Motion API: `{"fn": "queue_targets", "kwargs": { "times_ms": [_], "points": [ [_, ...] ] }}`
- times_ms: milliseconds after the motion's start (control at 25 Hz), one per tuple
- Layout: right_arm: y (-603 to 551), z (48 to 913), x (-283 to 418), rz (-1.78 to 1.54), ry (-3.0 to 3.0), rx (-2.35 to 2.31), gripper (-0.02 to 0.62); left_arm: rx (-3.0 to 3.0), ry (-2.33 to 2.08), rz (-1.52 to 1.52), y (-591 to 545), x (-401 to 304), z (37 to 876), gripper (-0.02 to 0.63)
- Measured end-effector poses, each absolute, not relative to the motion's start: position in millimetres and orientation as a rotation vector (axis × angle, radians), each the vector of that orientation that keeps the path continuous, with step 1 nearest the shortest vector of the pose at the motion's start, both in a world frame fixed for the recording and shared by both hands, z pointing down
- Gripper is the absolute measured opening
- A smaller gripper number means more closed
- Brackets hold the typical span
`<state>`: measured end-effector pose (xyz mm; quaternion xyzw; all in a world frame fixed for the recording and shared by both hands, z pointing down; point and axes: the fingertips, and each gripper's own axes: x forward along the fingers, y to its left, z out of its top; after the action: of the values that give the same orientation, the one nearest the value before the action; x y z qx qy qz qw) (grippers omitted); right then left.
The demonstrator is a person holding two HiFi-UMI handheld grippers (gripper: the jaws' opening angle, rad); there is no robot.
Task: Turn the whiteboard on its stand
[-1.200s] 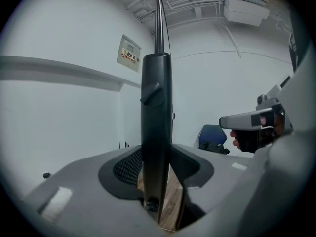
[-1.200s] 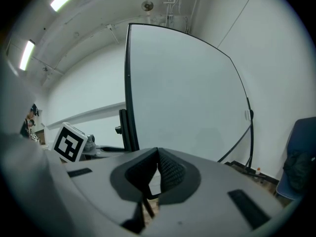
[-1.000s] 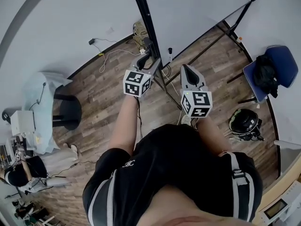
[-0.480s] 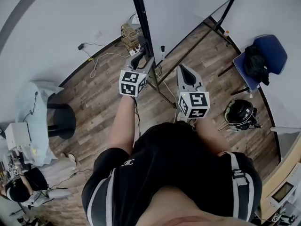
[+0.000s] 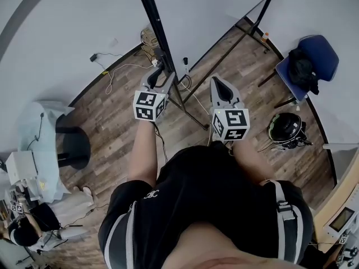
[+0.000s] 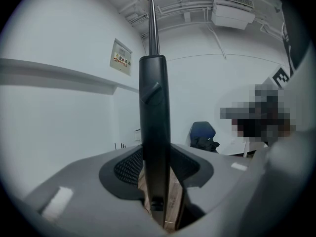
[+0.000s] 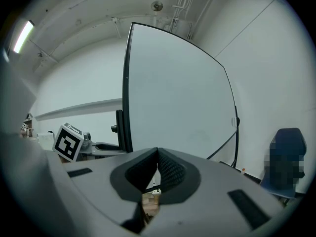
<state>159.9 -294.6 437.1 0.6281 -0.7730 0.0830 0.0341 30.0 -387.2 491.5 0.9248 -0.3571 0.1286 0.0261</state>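
Note:
The whiteboard [image 5: 219,10] stands upright on its black stand [image 5: 189,110], seen from above in the head view. My left gripper [image 5: 159,69] is shut on the board's black side frame [image 5: 152,24]. In the left gripper view that frame [image 6: 154,127] fills the gap between the pads of the left gripper [image 6: 156,181]. My right gripper [image 5: 218,83] hangs beside it over the stand's foot, shut and holding nothing. The right gripper view looks at the whiteboard's face [image 7: 177,93] past the closed right gripper [image 7: 158,154], with the left gripper's marker cube [image 7: 68,141] at the left.
A blue chair [image 5: 321,50] with a black bag on it stands at the right, a dark helmet [image 5: 286,130] on the floor near it. Cables [image 5: 126,66] lie along the wall. A cloth-covered table [image 5: 36,128] and a round black base [image 5: 73,147] are at the left.
My left gripper has moved left with the board's side frame in it, and that edge of the board has swung left. The right gripper has barely shifted.

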Motion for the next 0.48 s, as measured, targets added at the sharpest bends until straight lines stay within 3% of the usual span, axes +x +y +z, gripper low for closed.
{"fn": "queue_targets", "kwargs": {
  "times_ms": [480],
  "points": [
    [-270.8,443.2,97.6,0.277,-2.397,1.920,0.006,2.862,-1.096,0.372,-356.0,-43.7,489.1,0.176]
  ]
}}
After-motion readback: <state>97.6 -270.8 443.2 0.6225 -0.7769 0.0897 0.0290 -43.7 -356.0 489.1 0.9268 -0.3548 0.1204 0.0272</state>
